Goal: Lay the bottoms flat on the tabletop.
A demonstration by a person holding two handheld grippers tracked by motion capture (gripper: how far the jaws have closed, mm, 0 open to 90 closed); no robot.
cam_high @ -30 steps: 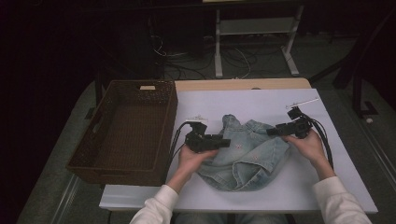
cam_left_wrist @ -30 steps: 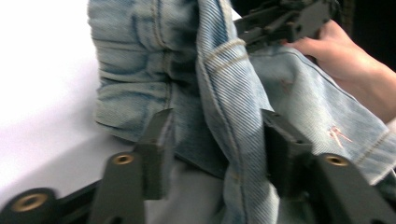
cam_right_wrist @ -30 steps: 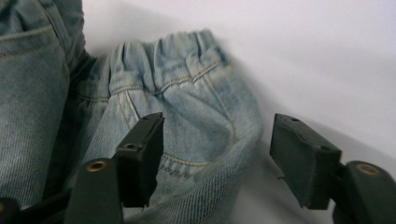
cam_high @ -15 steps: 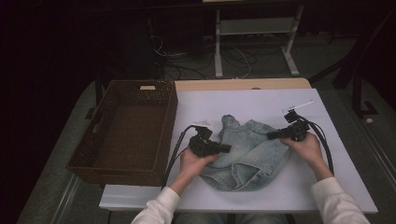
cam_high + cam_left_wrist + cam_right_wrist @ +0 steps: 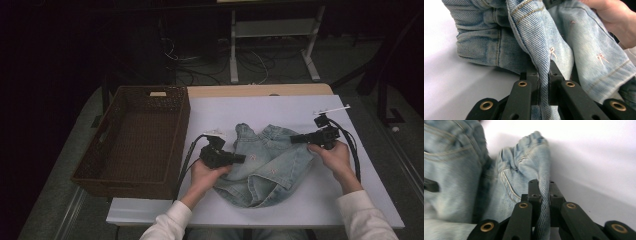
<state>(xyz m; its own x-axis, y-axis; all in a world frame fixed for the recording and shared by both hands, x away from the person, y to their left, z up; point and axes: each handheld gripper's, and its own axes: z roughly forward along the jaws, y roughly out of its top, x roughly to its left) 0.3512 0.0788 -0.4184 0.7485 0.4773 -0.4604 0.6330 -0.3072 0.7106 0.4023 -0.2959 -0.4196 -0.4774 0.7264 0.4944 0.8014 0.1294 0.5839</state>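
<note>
- The left gripper (image 5: pixel 239 159) has just been closing, and in the left gripper view (image 5: pixel 543 75) its jaws are pinched on a seamed fold of the denim garment (image 5: pixel 564 42), with cloth between the pads.
- The right gripper (image 5: pixel 296 138) has likewise just been closing; the right gripper view (image 5: pixel 543 192) shows its jaws clamped on a bunched hem of the same denim.
- In the high view the left gripper grips the garment's 9 o'clock edge and the right gripper its 3 o'clock edge, both pointing inward toward each other.
- The denim garment (image 5: pixel 265 167) lies crumpled near the middle of the white table top (image 5: pixel 300 107), folded over itself and not yet spread flat.
- Progress, as I judge it: both grips are taken, so the pick-up stage looks done. Lifting, straightening or folding, and putting the piece away all appear left to do.
- The brown woven basket (image 5: pixel 180 130) stands at 9 o'clock from the garment, just beside the table top's left edge; nothing lies inside it, and the denim is apart from it.
</note>
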